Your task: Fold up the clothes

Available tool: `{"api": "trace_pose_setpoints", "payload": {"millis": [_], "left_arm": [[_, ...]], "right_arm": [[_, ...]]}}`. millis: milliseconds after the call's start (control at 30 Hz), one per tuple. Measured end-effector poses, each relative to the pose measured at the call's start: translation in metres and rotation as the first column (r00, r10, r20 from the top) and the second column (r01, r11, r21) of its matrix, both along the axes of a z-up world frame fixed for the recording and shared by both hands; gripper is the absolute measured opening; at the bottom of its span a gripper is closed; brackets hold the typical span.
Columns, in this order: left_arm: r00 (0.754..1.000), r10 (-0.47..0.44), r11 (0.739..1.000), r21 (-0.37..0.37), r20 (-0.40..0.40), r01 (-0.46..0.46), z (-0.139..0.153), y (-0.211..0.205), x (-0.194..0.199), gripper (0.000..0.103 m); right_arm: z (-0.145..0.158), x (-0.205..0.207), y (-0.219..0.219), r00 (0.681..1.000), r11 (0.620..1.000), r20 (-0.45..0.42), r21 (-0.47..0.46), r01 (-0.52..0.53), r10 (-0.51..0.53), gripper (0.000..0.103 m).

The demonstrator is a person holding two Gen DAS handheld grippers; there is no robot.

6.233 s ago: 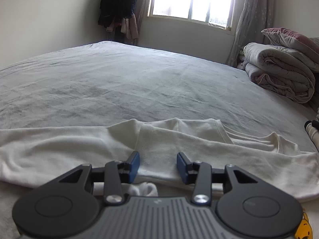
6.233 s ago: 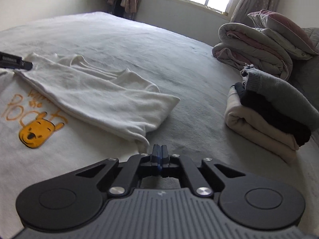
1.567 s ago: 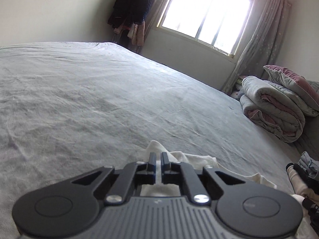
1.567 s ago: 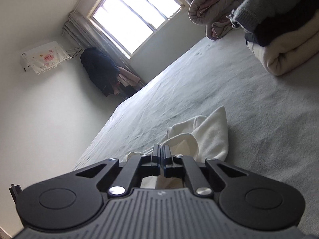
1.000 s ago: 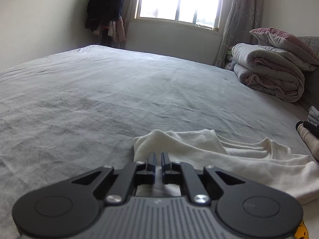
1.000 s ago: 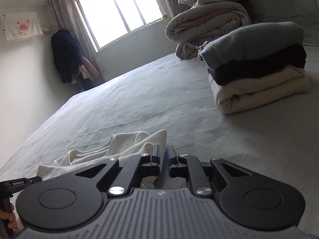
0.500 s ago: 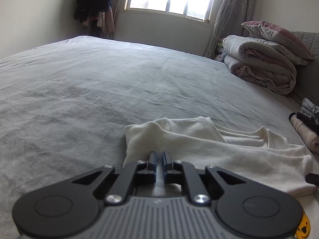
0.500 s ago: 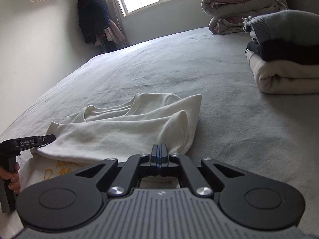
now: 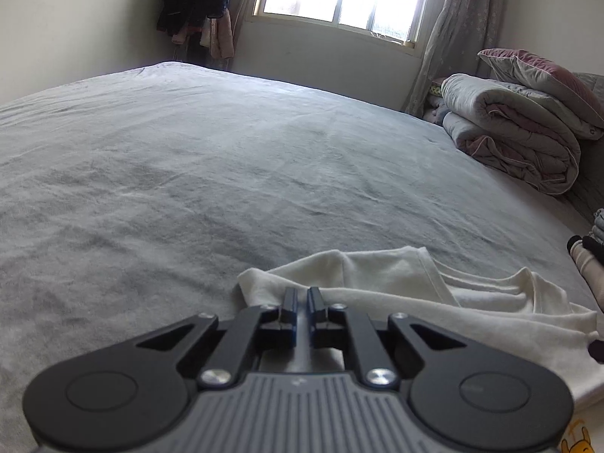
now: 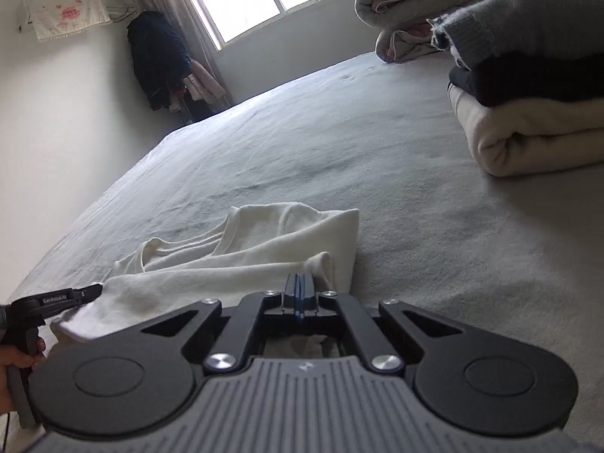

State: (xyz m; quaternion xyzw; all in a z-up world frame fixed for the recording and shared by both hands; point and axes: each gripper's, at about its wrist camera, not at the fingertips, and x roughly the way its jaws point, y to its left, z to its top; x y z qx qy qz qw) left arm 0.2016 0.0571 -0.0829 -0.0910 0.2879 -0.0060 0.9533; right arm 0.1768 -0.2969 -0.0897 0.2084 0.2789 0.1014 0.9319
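Clearly "GenRobot.AI" on left gripper point(image 10: 56, 298); both grippers' fingers together, pinching cream shirt point(image 10: 241, 264).

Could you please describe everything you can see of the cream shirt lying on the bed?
The cream shirt is soft knit, lying rumpled and partly folded on the grey bed cover, neckline visible, folded layers on top. An orange cartoon print peeks out near its front. Both hand-held grippers, left and right, are shut at its near edge.

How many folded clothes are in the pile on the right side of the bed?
3: a cream garment at the bottom, a black garment in the middle and a grey sweater on top. The frame edge cuts the pile, so more may be hidden.
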Motion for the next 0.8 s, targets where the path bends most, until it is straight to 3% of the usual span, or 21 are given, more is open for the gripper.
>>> {"api": "trace_pose_setpoints", "payload": {"millis": [100, 167, 200, 233, 267, 367, 433, 600, 667, 700, 800], "left_arm": [[1.000, 0.008, 1.000, 0.025, 0.018, -0.009, 0.005, -0.006, -0.009, 0.010], [0.999, 0.012, 1.000, 0.007, 0.045, -0.012, 0.010, -0.008, -0.022, 0.019], [0.998, 0.012, 1.000, -0.010, 0.060, -0.011, 0.012, -0.008, -0.029, 0.026], [0.998, 0.005, 1.000, -0.016, 0.065, -0.004, 0.014, -0.008, -0.035, 0.028], [0.998, -0.003, 1.000, -0.020, 0.069, 0.005, 0.016, -0.009, -0.041, 0.029], [0.996, -0.072, 0.997, 0.026, 0.055, 0.071, 0.015, -0.011, -0.053, 0.029], [0.993, -0.111, 0.993, 0.050, 0.043, 0.108, 0.013, -0.011, -0.059, 0.029], [0.987, -0.162, 0.982, 0.102, 0.012, 0.160, 0.009, -0.011, -0.057, 0.030], [0.988, -0.158, 0.981, 0.116, 0.003, 0.156, 0.013, -0.015, -0.059, 0.032], [0.988, -0.157, 0.982, 0.108, -0.004, 0.156, 0.018, -0.016, -0.063, 0.038], [0.987, -0.163, 0.986, 0.018, -0.001, 0.163, 0.029, -0.012, -0.084, 0.054]], "right_arm": [[0.000, -0.001, -0.003, 1.000, 1.000, -0.002, 0.029, 0.012, -0.012, 0.000], [0.003, -0.004, -0.003, 1.000, 0.999, 0.013, 0.033, 0.009, -0.009, 0.000], [0.004, -0.006, -0.004, 1.000, 0.999, 0.023, 0.040, 0.006, -0.007, 0.003], [0.007, -0.009, -0.004, 0.999, 0.999, 0.035, 0.041, 0.006, -0.008, 0.015], [0.012, -0.012, -0.004, 0.999, 1.000, 0.048, 0.023, 0.010, -0.011, 0.017], [0.024, -0.023, 0.008, 0.996, 0.998, 0.083, -0.063, -0.020, 0.025, 0.017], [0.023, -0.023, 0.024, 0.996, 0.989, 0.054, -0.136, -0.058, 0.066, 0.017], [0.019, -0.017, 0.067, 0.994, 0.925, -0.025, -0.364, -0.107, 0.105, 0.016], [0.026, -0.018, 0.074, 0.994, 0.905, -0.050, -0.410, -0.111, 0.100, 0.018], [0.031, -0.023, 0.073, 0.993, 0.910, -0.064, -0.396, -0.119, 0.102, 0.020], [0.048, -0.042, 0.069, 0.990, 0.927, -0.090, -0.350, -0.136, 0.111, 0.043]]}}
